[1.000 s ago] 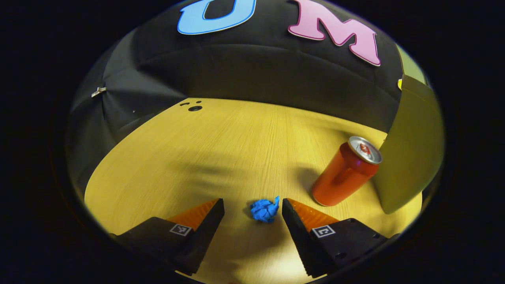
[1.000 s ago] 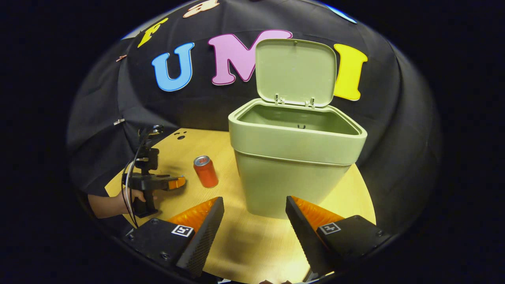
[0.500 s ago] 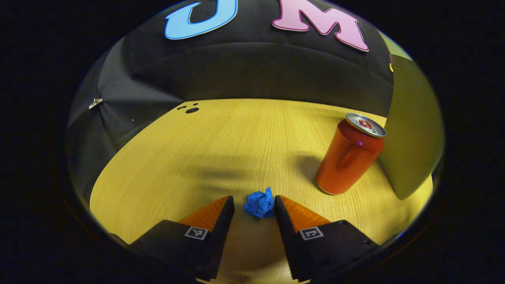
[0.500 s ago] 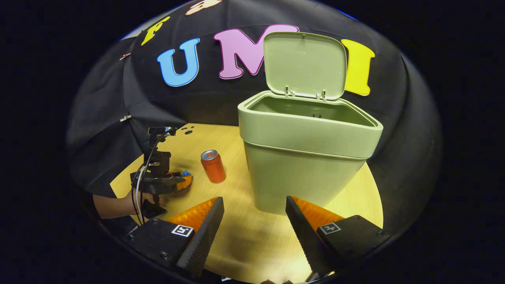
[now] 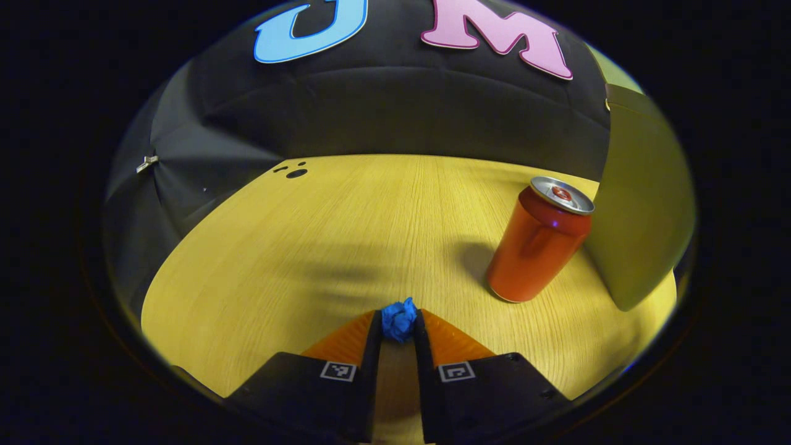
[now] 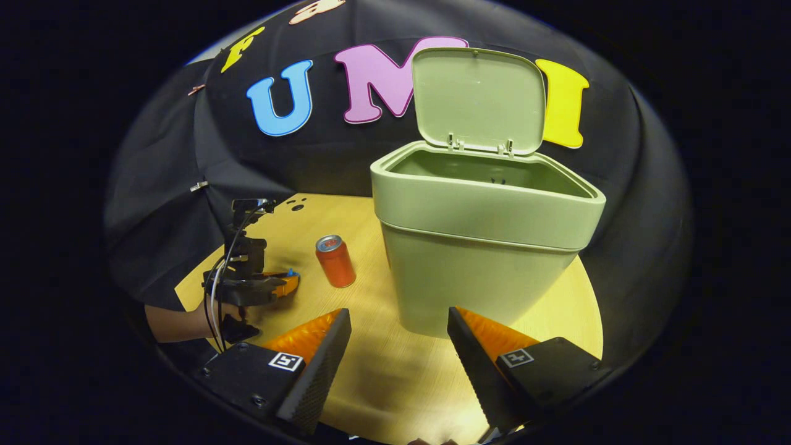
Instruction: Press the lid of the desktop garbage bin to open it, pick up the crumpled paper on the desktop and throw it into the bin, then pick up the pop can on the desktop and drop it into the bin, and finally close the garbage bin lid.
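Wooden desktop (image 5: pixel 346 222), left hand-held gripper (image 5: pixel 398 321) clamped on blue crumpled paper (image 5: pixel 398 319), right hand-held gripper (image 6: pixel 398 337) spread wide

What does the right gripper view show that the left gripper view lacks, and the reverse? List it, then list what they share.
Right gripper view: the bin whole, its lid standing open, a hand holding the left gripper, and the right gripper with jaws apart above the table.
Left gripper view: close up, the blue crumpled paper pinched between closed jaws, both pressing it, low over the tabletop.
Shared: the upright pop can beside the green bin wall, the wooden table and the black cloth wall.
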Motion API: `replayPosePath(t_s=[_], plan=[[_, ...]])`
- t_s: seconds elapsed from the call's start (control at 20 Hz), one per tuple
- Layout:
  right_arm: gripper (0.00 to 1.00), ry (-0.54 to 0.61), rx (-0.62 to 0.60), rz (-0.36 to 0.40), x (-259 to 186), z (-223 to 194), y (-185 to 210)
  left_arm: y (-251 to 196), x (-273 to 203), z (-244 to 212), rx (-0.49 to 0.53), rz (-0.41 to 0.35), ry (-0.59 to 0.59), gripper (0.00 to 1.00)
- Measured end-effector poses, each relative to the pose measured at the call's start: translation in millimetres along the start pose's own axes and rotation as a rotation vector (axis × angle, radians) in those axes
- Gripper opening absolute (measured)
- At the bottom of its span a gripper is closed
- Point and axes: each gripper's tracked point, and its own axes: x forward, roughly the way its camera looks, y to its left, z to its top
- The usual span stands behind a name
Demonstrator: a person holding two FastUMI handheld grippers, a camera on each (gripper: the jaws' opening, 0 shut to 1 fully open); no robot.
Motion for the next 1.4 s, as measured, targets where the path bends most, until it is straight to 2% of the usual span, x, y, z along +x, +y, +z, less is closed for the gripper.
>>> replayPosePath(t_s=[0.05, 0.1, 0.3, 0.65, 0.9, 1.0, 1.1, 1.15, 1.2, 1.4], plan=[[0.99, 0.0, -0.002, 0.004, 0.3, -1.0, 1.0, -0.6, -2.6, 3.5, 0.005, -0.001, -0.006, 0.31], [0.99, 0.001, -0.002, 0.009, 0.5, -1.4, 2.4, -2.4, -7.2, 7.3, 0.006, -0.009, -0.014, 0.35], [0.99, -0.009, 0.008, 0.02, 0.0, 1.9, 5.8, -4.2, -30.6, 35.8, 0.0, -0.029, -0.062, 0.33], [0.99, -0.049, 0.045, 0.017, -5.1, 9.9, 1.4, -15.4, -96.5, 123.4, -0.031, -0.08, -0.195, 0.33], [0.99, -0.067, 0.068, 0.014, -6.6, 12.3, -2.1, -64.7, -147.5, 186.1, -0.012, -0.203, -0.301, 0.33], [0.99, -0.075, 0.072, 0.009, -5.4, 12.5, -2.2, -94.7, -165.7, 208.1, -0.011, -0.276, -0.339, 0.33], [0.99, -0.07, 0.072, 0.001, -6.7, 11.8, -3.8, -126.3, -177.8, 222.8, 0.001, -0.347, -0.363, 0.3], [0.99, -0.073, 0.074, 0.001, -8.1, 12.5, -4.1, -142.5, -184.8, 228.7, 0.011, -0.386, -0.374, 0.33], [0.99, -0.079, 0.074, -0.002, -8.6, 13.7, -5.5, -157.4, -188.3, 233.7, 0.025, -0.419, -0.387, 0.31], [0.99, -0.086, 0.057, 0.001, -14.1, 13.1, -5.8, -213.7, -206.7, 248.1, 0.09, -0.55, -0.414, 0.33]])
